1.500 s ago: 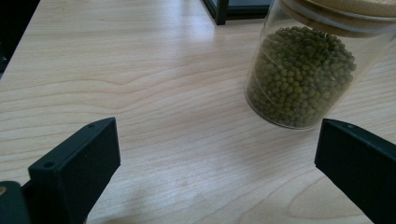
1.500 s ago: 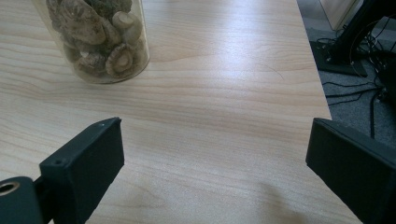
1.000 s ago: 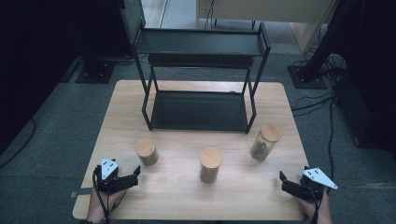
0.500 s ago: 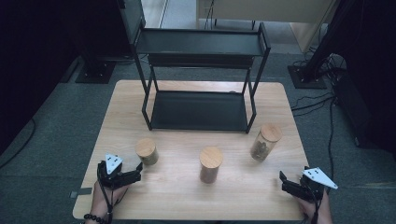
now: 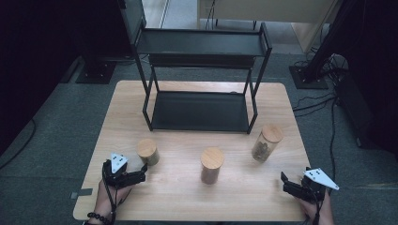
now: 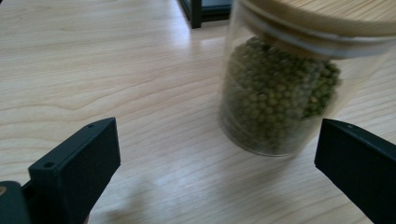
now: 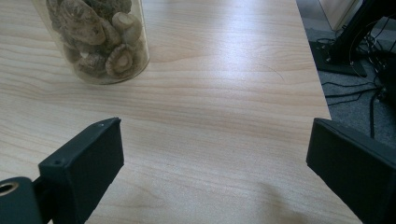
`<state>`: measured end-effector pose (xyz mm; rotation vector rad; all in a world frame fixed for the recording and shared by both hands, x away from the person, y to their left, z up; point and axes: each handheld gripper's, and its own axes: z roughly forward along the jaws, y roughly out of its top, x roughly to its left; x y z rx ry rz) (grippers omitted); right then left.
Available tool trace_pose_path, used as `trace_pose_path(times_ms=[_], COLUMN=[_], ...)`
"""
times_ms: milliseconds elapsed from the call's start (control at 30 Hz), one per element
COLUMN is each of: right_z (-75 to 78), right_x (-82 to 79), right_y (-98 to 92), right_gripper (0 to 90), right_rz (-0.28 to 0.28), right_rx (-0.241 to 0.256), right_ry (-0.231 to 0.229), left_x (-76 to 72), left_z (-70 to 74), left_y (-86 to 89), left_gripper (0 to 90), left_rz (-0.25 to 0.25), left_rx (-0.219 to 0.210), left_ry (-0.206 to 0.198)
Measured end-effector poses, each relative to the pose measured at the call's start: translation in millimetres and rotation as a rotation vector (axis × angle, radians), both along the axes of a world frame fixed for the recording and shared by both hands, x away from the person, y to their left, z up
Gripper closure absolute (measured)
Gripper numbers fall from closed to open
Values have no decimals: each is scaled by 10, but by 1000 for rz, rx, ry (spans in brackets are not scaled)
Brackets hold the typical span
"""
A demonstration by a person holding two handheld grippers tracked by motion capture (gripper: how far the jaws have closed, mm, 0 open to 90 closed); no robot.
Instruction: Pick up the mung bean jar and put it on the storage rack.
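Observation:
Three wooden-lidded glass jars stand in a row on the wooden table (image 5: 122, 117). The short left jar (image 5: 147, 151) holds green beans (image 6: 280, 93). A middle jar (image 5: 211, 164) stands a little nearer the front edge. The right jar (image 5: 266, 142) holds dried mushrooms (image 7: 98, 42). My left gripper (image 5: 142, 174) (image 6: 215, 163) is open just in front of the bean jar, which sits ahead of the gap, toward the right jaw. My right gripper (image 5: 285, 183) (image 7: 215, 163) is open near the front right corner, with the mushroom jar farther off to its left.
A black two-tier metal rack (image 5: 202, 70) stands at the back middle of the table, both shelves bare. Cables and stand bases (image 5: 309, 77) lie on the grey floor to the right. The table's right edge (image 7: 322, 93) is close to my right gripper.
My left gripper has crept forward and a little to the right, closer to the bean jar. The right gripper and the jars have stayed put.

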<state>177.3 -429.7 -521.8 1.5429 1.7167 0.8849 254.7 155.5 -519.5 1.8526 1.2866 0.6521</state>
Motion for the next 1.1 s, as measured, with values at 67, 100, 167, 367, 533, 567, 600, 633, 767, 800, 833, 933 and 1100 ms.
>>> trace_pose_path(times_ms=[67, 100, 167, 367, 533, 567, 600, 633, 767, 800, 833, 933, 1100], right_z=[0, 0, 0, 0, 0, 0, 0, 0, 0, 0, 0, 0, 0], right_x=[-1, -1, -2, -5, -8, -8, -7, -7, -8, -8, -8, -8, -8], right_y=[1, 1, 1, 2, 7, 7, 8, 7, 6, 6, 6, 7, 5], right_gripper=[38, 38, 38, 38, 38, 38, 38, 38, 38, 38, 38, 38, 38], right_rz=[1, 1, 1, 4, 8, 9, 10, 10, 10, 10, 10, 9, 10], right_rx=[-1, -1, -4, -3, -6, -7, -6, -7, -6, -6, -6, -6, -5], right_ry=[-1, -1, -3, -5, -5, -4, -4, -4, -5, -5, -4, -5, -4], left_x=[-2, -3, -6, -4, 15, 15, 31, 31, 82, 82, 92, 114, 145], left_z=[13, 15, 10, -7, 33, 33, 46, 46, 65, 65, 69, 74, 68], left_y=[-35, -54, -91, -172, -199, -199, -210, -210, -263, -263, -276, -309, -347], left_gripper=[4, 4, 8, 15, 46, 51, 51, 54, 71, 71, 71, 94, 95], left_rz=[-9, -10, -12, -13, -15, -15, -14, -14, -22, -22, -22, -17, -16], left_rx=[-4, -6, -7, -20, -37, -37, -38, -38, -45, -45, -47, -50, -54], left_ry=[-4, -7, -8, -9, -27, -27, -29, -29, -30, -30, -31, -34, -28])
